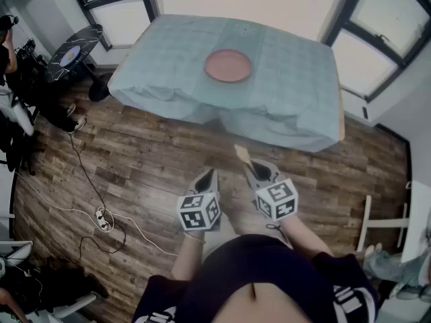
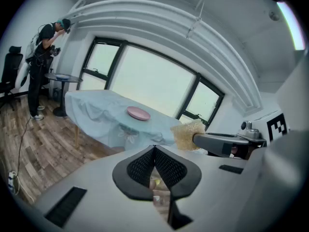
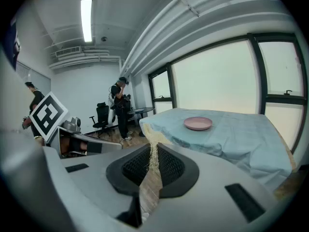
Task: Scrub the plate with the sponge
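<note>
A pink plate rests alone on a table under a light blue cloth, well ahead of both grippers. My right gripper is shut on a thin yellowish sponge, which sticks out forward past the jaws. In the right gripper view the sponge stands edge-on between the closed pads, with the plate beyond. My left gripper is shut with nothing in it. In the left gripper view the sponge shows to the right and the plate lies far off.
Both grippers hover over wooden floor, short of the table's near edge. Cables trail on the floor at left. A person stands by a small round table at far left. Windows run behind the table.
</note>
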Available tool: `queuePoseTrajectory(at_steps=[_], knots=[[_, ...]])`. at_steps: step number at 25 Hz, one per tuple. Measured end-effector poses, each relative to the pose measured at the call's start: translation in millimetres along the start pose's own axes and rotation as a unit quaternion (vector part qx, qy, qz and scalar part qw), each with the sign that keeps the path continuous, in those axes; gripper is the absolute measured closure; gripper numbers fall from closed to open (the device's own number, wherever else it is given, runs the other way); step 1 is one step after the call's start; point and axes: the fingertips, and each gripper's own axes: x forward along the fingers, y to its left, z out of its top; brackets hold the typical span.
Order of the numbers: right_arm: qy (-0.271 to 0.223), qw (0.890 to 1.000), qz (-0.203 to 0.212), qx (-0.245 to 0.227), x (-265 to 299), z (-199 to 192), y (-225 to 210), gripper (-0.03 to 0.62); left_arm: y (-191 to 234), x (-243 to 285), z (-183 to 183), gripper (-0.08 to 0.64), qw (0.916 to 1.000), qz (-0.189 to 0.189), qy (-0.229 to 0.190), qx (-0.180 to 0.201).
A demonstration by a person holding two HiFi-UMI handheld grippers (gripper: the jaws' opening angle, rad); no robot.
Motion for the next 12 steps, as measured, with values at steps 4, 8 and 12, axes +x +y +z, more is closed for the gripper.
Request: queuePoseTrajectory(at_steps=[4,8,12], knots=[[0.004,1.000,0.013,-0.007,-42,-24,0,0.554,-42,-13,-36,0.551,0.9999,-0.008,-0.004,-0.013],[0.000,1.000,0.020,-0.007,-67,-34,-4,0.554,-66,-16,-55,0.551,0.9999,-0.007,0.003,-0.011],[-0.001,1.000,0.018,-0.004,-73,-38,-6,0.554,-75,-15,-57,0.551,0.9999,-0.011,0.009,0.006]])
